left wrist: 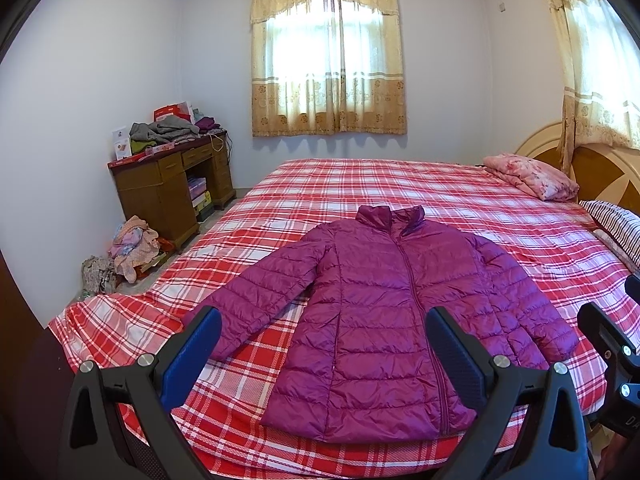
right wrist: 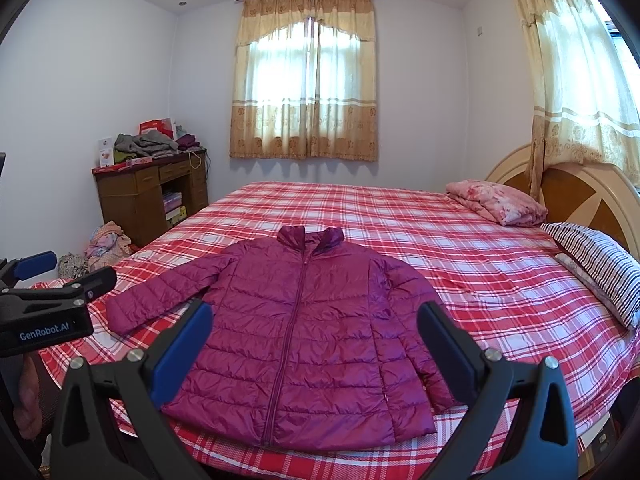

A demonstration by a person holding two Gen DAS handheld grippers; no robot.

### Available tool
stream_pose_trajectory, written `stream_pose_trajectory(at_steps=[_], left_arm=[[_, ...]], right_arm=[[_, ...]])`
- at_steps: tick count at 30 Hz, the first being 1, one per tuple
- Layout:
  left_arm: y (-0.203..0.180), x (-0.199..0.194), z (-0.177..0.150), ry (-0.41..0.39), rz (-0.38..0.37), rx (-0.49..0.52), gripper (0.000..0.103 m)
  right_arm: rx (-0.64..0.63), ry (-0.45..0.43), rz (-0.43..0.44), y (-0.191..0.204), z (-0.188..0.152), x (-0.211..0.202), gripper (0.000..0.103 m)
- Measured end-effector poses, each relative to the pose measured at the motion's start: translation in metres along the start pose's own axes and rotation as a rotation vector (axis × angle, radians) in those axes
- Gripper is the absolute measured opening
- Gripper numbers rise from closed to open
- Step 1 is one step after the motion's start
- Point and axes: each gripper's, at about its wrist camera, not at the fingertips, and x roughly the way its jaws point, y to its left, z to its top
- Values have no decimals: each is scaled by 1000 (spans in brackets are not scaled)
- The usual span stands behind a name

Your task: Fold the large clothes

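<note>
Ahead of our fingers, a magenta quilted puffer jacket (left wrist: 372, 312) lies flat on the bed with the red-and-white plaid sheet (left wrist: 400, 184), zipped shut, its collar pointing away from us and its hem nearest to us. Our left gripper (left wrist: 324, 344) hovers above the near edge of the bed with its blue-padded fingers (left wrist: 196, 356) spread wide apart, holding nothing; between them we see the lower left half of the jacket, and the jacket's left sleeve runs out past the left finger. Our right gripper (right wrist: 314, 340) hangs just beside it, its fingers (right wrist: 180, 352) likewise wide apart and empty, framing the jacket's zip and lower front, while the other sleeve lies beyond the right finger. Neither pair of fingers touches the fabric. Far beyond the fingers to the right, a folded pink floral quilt (right wrist: 498, 202) and a striped pillow (right wrist: 600, 264) rest by the wooden headboard (right wrist: 580, 188). Far off to the left stands a brown wooden table (left wrist: 176, 184) heaped with clothes, and more clothes are piled on the floor beside it.
</note>
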Motion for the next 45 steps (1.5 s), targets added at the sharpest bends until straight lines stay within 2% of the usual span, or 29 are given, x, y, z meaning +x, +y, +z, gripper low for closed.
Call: stream_pose_trajectory(at_steps=[45], left_arm=[[4,5,-1,11,5,-8,102]], right_arm=[[1,14,7,6,-9,5,103]])
